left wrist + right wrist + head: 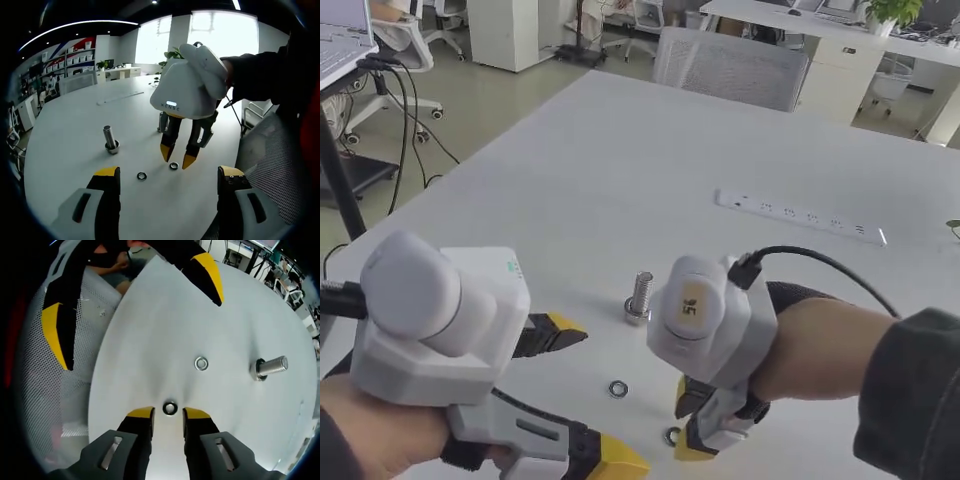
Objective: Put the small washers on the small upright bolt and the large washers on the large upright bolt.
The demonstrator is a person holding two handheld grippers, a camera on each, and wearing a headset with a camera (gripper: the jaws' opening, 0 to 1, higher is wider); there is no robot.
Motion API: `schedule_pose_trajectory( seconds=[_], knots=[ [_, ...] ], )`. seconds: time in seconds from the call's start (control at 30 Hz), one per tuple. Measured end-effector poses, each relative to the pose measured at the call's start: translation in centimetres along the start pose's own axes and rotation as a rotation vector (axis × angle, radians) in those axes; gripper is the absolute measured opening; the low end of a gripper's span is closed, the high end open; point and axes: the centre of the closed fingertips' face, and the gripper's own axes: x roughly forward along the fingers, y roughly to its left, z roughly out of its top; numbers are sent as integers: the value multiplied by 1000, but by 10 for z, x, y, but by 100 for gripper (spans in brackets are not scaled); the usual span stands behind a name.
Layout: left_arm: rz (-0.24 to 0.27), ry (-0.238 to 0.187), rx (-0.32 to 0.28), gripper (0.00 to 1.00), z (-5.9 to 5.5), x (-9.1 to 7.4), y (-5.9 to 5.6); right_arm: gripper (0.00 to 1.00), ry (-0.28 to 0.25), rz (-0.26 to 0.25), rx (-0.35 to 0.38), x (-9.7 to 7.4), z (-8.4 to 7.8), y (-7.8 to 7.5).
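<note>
Between barely parted tips of the downturned right gripper (169,413), its view shows a washer (170,408) the head view half hides; the left gripper (168,173) hovers wide open.

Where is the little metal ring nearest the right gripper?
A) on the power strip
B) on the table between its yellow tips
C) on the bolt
B: the washer lies flat on the white table, between the yellow tips of the right gripper, whose jaws stand apart on either side of it.
</note>
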Motion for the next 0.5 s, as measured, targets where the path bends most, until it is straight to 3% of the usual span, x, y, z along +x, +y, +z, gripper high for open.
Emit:
schedule_pose_trajectory(
  seconds=[0.5],
  knots=[
    [-1, -8, -3, 79, -1, -2, -1, 18, 22, -23, -44, 5, 2, 0]
  ],
)
